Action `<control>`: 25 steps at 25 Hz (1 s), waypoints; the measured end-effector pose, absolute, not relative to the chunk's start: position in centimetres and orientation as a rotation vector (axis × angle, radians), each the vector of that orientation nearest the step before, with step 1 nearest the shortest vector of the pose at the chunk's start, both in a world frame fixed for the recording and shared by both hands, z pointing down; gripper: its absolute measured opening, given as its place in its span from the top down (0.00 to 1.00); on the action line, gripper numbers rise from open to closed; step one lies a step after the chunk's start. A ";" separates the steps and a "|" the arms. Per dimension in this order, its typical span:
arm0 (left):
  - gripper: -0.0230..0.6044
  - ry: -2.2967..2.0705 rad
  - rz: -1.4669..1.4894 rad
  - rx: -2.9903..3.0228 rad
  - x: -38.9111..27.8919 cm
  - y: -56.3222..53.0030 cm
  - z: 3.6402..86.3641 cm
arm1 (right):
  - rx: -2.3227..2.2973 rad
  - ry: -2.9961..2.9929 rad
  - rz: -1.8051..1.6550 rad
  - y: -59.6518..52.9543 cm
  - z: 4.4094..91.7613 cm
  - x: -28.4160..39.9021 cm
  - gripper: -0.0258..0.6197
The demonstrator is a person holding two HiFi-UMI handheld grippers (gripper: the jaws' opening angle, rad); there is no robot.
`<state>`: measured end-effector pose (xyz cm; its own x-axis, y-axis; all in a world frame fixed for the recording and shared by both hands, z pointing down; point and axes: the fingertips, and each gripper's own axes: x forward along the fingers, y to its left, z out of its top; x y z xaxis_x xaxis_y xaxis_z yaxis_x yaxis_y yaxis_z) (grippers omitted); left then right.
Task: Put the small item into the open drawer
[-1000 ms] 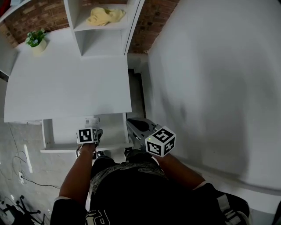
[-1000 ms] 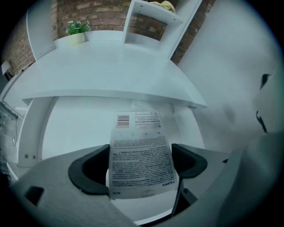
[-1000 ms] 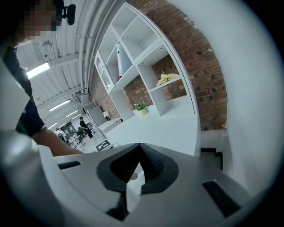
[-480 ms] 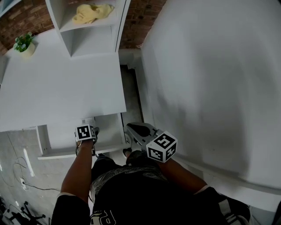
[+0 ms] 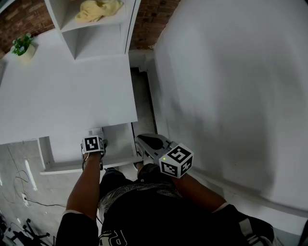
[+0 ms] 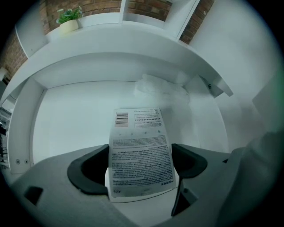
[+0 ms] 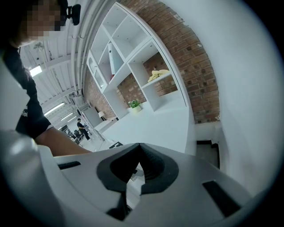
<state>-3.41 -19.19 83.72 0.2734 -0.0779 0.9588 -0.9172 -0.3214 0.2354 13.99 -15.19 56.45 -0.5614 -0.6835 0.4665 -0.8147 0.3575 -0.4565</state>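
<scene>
The fingers (image 6: 91, 170) of the left gripper (image 6: 140, 162) are clamped on a flat white packet printed with fine text and a barcode (image 6: 140, 153). One dark pad is on each side of the packet, and its barcode end sticks out past them. In the head view the left gripper (image 5: 98, 135) is over the open white drawer (image 5: 72, 166), which is pulled out from under the white table (image 5: 62, 96). The packet is held above the drawer's pale floor (image 6: 75, 119); whether it touches the floor cannot be told. A pale crumpled thing (image 6: 162, 88), too blurred to identify, lies near the drawer's back right corner.

The right gripper (image 7: 139, 151) has its fingers (image 7: 153, 166) pressed together with nothing between them. In the head view the right gripper (image 5: 140, 140) is just beside the drawer's right end, close to the person's body. A small green plant in a pale pot (image 5: 21, 45) stands at the table's far left. A yellow cloth (image 5: 98, 8) lies on a white shelf (image 5: 91, 24) against the brick wall (image 5: 154, 19).
</scene>
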 end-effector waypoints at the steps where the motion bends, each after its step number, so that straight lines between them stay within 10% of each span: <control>1: 0.29 -0.926 1.166 1.642 -3.4 -19.1 83.7 | 1.351 -2.422 0.990 -15.2 56.5 13.9 0.95; 25: 0.30 -1.021 1.012 1.756 -5.0 -19.9 75.4 | 1.153 -2.554 0.920 -18.5 54.7 11.3 0.95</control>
<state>-4.98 -19.88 75.45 0.3409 -0.2309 0.9113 -0.9134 -0.3106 0.2630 11.30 -18.48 54.73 -0.6788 -0.6114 0.4066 -0.7303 0.5043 -0.4609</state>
